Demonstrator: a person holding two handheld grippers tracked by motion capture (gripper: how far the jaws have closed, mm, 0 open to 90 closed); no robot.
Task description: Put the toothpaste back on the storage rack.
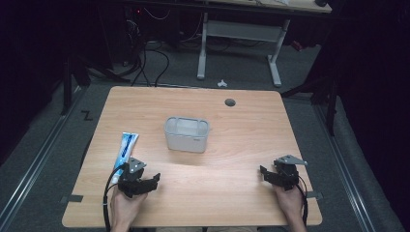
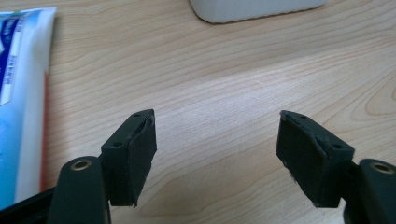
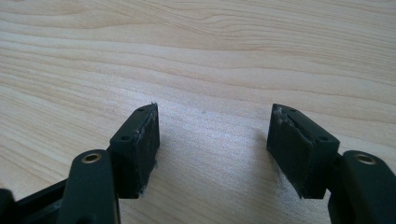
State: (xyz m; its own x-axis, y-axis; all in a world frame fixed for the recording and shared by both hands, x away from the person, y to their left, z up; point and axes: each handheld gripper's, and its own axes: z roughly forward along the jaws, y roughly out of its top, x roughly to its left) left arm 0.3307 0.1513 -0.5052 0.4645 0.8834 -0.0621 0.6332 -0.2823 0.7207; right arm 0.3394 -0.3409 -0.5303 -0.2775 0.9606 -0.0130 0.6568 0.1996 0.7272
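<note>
High view: a person sits at a wooden table with a two-jaw gripper in each hand, both low near the front edge. The left gripper rests just beside the lower end of a blue-and-white toothpaste tube, which lies flat at the table's left, pointing away from the person. A pale, open plastic container stands at the centre, well apart from both hands, likely the place where the tube is meant to go. In the left gripper view the jaws stand wide with only bare wood between them, the tube off to one side and untouched, a stance that suits lining up for a grasp. The right gripper is also spread wide and empty over bare wood, seemingly parked clear of the work.
</note>
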